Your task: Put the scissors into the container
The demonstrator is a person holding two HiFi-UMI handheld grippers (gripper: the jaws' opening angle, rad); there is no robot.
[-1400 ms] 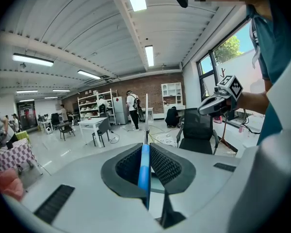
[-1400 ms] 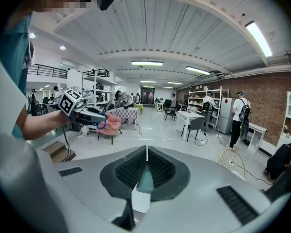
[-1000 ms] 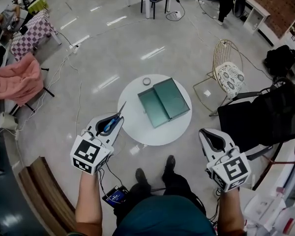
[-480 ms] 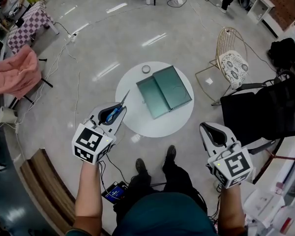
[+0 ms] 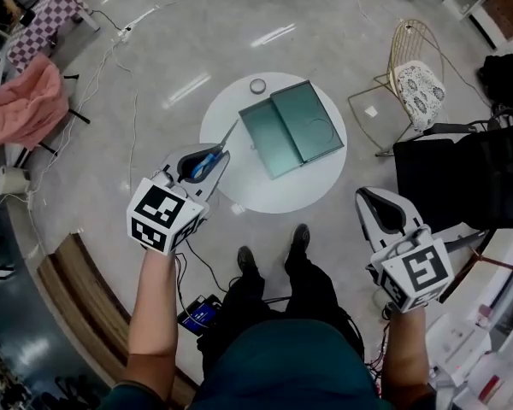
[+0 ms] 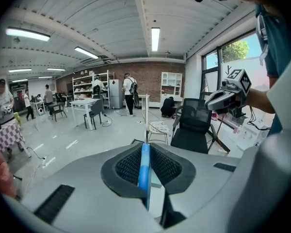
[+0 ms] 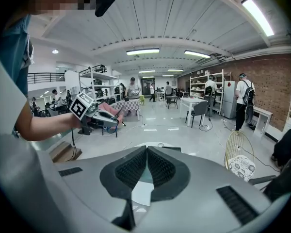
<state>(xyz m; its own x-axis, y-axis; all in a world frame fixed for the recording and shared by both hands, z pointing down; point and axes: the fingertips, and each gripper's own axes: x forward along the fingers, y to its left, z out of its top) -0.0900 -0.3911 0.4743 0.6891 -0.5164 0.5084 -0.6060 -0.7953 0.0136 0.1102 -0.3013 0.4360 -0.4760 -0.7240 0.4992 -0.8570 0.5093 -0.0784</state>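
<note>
Scissors: blue-handled scissors [image 5: 227, 137] with slim grey metal blades closed to a single point; in the left gripper view the handle shows as a narrow light-blue strip standing edge-on between the ribbed black pads.
Scissors, place: in the air at the near-left edge of the round white table [image 5: 239, 196], blade tip pointing toward the container, not in it.
Left gripper [image 5: 203, 165]: clamped on the blue handle.
Right gripper [image 7: 146, 154]: jaws pressed together with nothing between them, over the floor, right of the table.
Container: teal shallow rectangular box [image 5: 292, 129], lying open in two halves on the table.
Other: small grey ring [image 5: 257, 85] near the table's far rim.
</note>
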